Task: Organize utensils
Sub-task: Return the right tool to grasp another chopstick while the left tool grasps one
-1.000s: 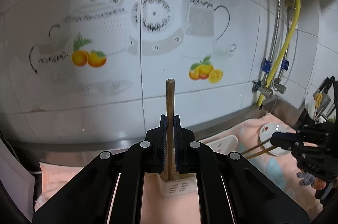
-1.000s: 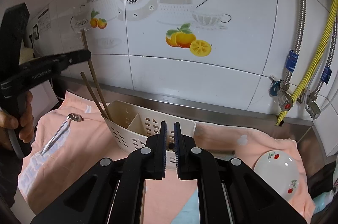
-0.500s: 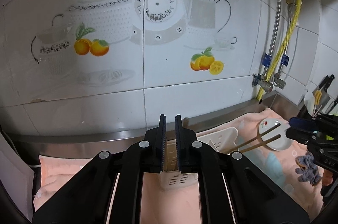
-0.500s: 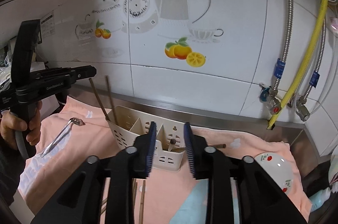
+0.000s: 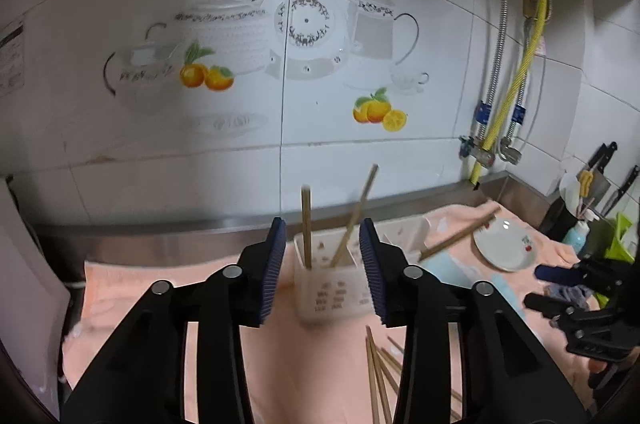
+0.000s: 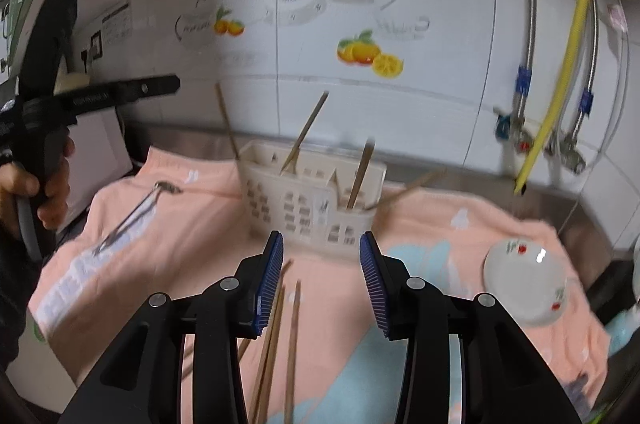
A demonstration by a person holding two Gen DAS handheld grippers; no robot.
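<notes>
Tiled wall (image 5: 280, 128) with printed teapots and oranges fills the background behind a counter covered by a peach towel (image 6: 208, 224). Near the towel's back edge, at about mid-width, stands a white slotted utensil caddy (image 6: 308, 204). Several wooden chopsticks (image 6: 360, 174) lean upright in its compartments; the picture is blurred, so the exact count is unclear. More loose chopsticks (image 6: 294, 336) lie flat on the towel near its front edge, in front of the caddy. The left gripper (image 5: 323, 266) is wide open and holds nothing, with the caddy seen between its blue pads. The right gripper (image 6: 322, 282) is also wide open and empty, above the loose chopsticks. A small white dish (image 6: 524, 284) sits at the towel's right edge. Metal tongs (image 6: 136, 212) lie toward its left edge.
</notes>
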